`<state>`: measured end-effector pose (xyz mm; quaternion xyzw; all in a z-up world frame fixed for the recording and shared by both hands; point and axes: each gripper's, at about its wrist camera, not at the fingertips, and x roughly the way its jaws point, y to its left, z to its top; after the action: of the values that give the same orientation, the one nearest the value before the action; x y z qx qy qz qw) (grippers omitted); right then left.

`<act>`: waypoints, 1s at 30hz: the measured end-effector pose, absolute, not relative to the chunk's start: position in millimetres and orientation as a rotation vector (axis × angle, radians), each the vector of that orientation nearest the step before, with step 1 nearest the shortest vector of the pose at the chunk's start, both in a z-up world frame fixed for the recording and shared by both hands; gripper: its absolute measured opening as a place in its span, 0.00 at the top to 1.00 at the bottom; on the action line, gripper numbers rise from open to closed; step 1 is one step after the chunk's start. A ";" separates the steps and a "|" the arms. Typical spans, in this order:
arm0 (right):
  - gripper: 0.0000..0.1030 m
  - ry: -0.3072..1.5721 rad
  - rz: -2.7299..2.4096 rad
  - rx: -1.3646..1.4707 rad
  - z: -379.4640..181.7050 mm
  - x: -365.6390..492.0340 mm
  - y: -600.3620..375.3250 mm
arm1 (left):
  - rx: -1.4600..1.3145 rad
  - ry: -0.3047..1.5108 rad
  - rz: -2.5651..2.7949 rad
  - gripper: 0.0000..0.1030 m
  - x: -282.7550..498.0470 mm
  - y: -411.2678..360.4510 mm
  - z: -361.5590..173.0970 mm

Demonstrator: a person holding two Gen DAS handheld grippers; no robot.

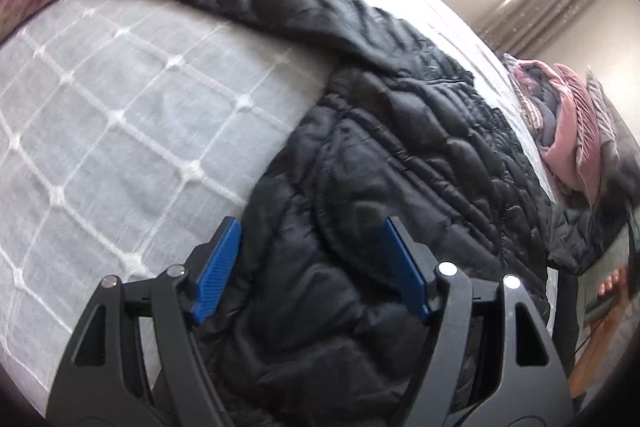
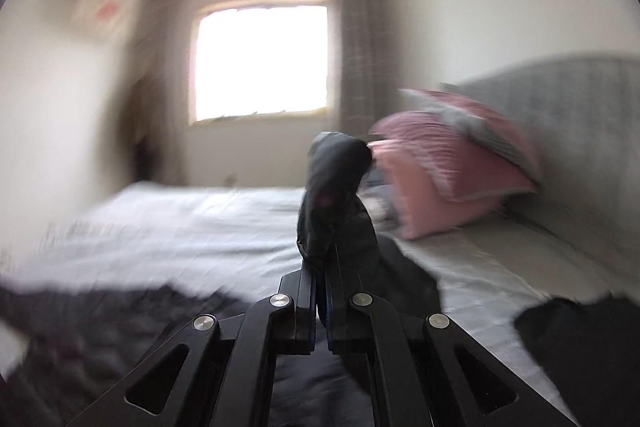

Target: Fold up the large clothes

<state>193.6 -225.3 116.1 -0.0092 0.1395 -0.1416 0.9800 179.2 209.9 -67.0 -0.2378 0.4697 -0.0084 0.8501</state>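
From the left wrist, the left gripper point(image 1: 310, 227) has its 2 blue pads spread wide above the puffy black quilted jacket point(image 1: 400, 155), which lies across the white checked bedspread point(image 1: 120, 131). From the right wrist, the right gripper point(image 2: 322, 267) is pinched tight on a raised fold of that jacket point(image 2: 336, 187), near a pink pillow point(image 2: 448, 167).

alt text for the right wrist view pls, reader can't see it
The right gripper, shut, pinches a raised fold of the black puffer jacket above a pale bed. Pink pillows, a grey headboard and a bright window lie blurred behind.
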 end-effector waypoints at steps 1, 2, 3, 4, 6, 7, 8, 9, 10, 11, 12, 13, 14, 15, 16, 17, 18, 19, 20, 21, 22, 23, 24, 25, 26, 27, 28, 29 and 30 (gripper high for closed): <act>0.98 0.323 -0.227 -0.052 105.1 207.5 -192.7 | -0.480 0.970 -0.009 0.29 182.1 205.6 -63.9; 0.97 0.358 -0.186 -0.067 95.1 219.2 -169.4 | -0.464 0.956 0.000 0.29 182.3 203.3 -62.0; 0.97 0.384 -0.163 -0.075 87.7 227.9 -154.0 | -0.451 0.948 0.002 0.29 183.4 200.7 -60.5; 0.97 0.438 -0.130 -0.101 73.5 243.9 -127.9 | -0.433 0.946 -0.002 0.29 185.4 197.5 -60.2; 0.97 0.516 -0.105 -0.178 50.0 268.4 -88.0 | -0.422 0.962 -0.007 0.29 190.1 194.9 -63.4; 0.97 0.557 -0.088 -0.216 34.5 283.4 -65.1 | -0.424 0.970 -0.007 0.29 191.6 194.6 -65.1; 0.97 0.589 -0.078 -0.232 23.5 293.1 -50.9 | -0.433 0.979 -0.010 0.29 193.0 195.8 -67.0; 0.96 0.612 -0.072 -0.234 15.3 298.2 -45.6 | -0.443 0.983 -0.013 0.29 193.6 197.3 -67.7; 0.96 0.665 -0.054 -0.227 1.0 309.0 -32.9 | -0.462 0.986 -0.018 0.29 194.6 200.7 -68.6; 0.96 0.716 -0.039 -0.226 -12.1 315.6 -25.0 | -0.474 0.988 -0.020 0.29 195.1 202.4 -69.0; 0.95 0.761 -0.028 -0.233 -24.5 320.4 -19.0 | -0.492 0.989 -0.025 0.29 195.0 205.0 -69.3; 0.94 0.786 -0.022 -0.249 -34.1 324.2 -12.3 | -0.514 0.990 -0.034 0.29 194.8 208.4 -69.7; 0.91 0.801 -0.019 -0.264 -42.0 326.4 -6.5 | -0.525 0.991 -0.039 0.29 194.4 209.5 -70.0; 0.90 0.811 -0.014 -0.268 -48.7 324.6 -4.6 | -0.532 0.992 -0.042 0.29 194.8 209.7 -70.2; 0.89 0.835 0.000 -0.269 -56.0 327.8 -0.3 | -0.539 0.994 -0.045 0.29 195.2 210.5 -70.4; 0.88 0.848 0.004 -0.263 -59.3 328.5 1.2 | -0.543 0.996 -0.049 0.29 195.5 210.6 -70.5; 0.87 0.854 0.005 -0.256 -60.7 325.6 1.5 | -0.547 0.996 -0.052 0.29 195.7 210.7 -70.4; 0.83 0.857 0.017 -0.242 -60.9 327.1 3.0 | -0.551 0.995 -0.054 0.29 195.6 210.6 -70.4; 0.72 0.854 0.029 -0.224 -59.6 326.8 2.3 | -0.552 0.995 -0.056 0.29 195.4 210.2 -70.4; 0.62 0.848 0.061 -0.179 -56.3 328.0 2.1 | -0.551 0.996 -0.059 0.29 195.1 209.6 -70.5; 0.37 0.841 0.075 -0.142 -52.9 328.4 2.0 | -0.551 0.996 -0.061 0.29 195.0 209.2 -70.8; 0.27 0.831 0.076 -0.121 -51.6 328.2 4.8 | -0.554 0.996 -0.062 0.29 194.8 209.3 -70.9; 0.27 0.812 0.074 -0.095 -47.8 328.8 5.4 | -0.558 0.994 -0.062 0.29 194.7 209.8 -70.9; 0.28 0.812 0.076 -0.078 -45.9 331.6 7.4 | -0.563 0.994 -0.062 0.29 194.8 210.5 -71.2; 0.29 0.838 0.076 -0.076 -47.3 337.0 10.8 | -0.567 0.994 -0.062 0.29 194.7 211.1 -71.4; 0.32 0.861 0.067 -0.085 -49.7 340.0 14.7 | -0.570 0.995 -0.062 0.29 194.6 211.1 -71.8; 0.45 0.906 0.041 -0.119 -57.1 347.0 19.6 | -0.570 0.995 -0.061 0.29 194.2 210.9 -71.9; 0.62 0.935 0.013 -0.159 -63.4 351.2 24.4 | -0.569 0.997 -0.060 0.29 194.0 210.6 -72.1; 0.71 0.946 -0.014 -0.188 -67.5 353.9 27.7 | -0.567 0.997 -0.061 0.29 194.1 210.2 -72.2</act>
<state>353.9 27.7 -67.5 -0.0904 0.4548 -0.0067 0.8860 194.1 210.2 -72.2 -0.2683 0.4717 -0.0287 0.8395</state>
